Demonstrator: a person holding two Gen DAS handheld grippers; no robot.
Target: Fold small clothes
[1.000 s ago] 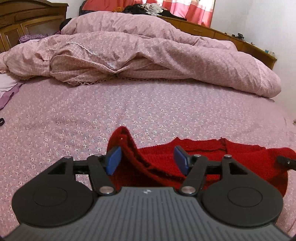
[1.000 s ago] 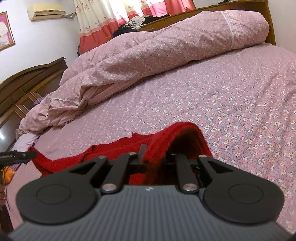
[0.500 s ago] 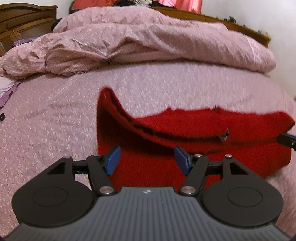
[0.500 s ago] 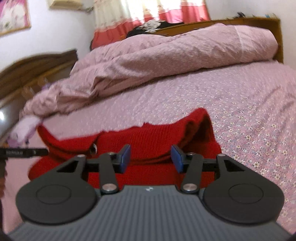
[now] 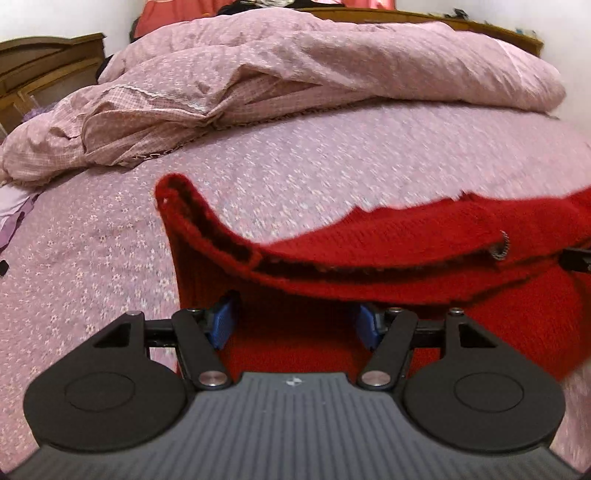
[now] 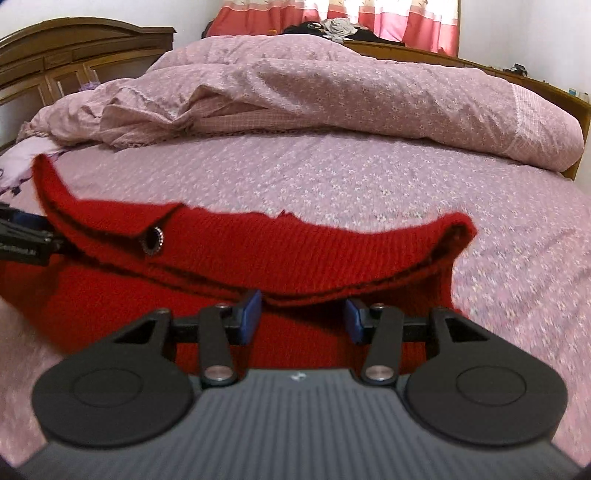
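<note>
Red knit garment (image 5: 424,236) spans both grippers, long axis left-right.
Left gripper (image 5: 295,325) and right gripper (image 6: 303,317) both gape, garment directly ahead.

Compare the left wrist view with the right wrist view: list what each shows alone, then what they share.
Only the left wrist view shows the left claw head-on, open, with the garment's left corner peaked up. Only the right wrist view shows the right claw head-on, open, the garment's right corner, and red-and-white curtains. Both show the red knitted garment with its button, the floral bedsheet, the bunched pink duvet and a wooden cabinet.
</note>
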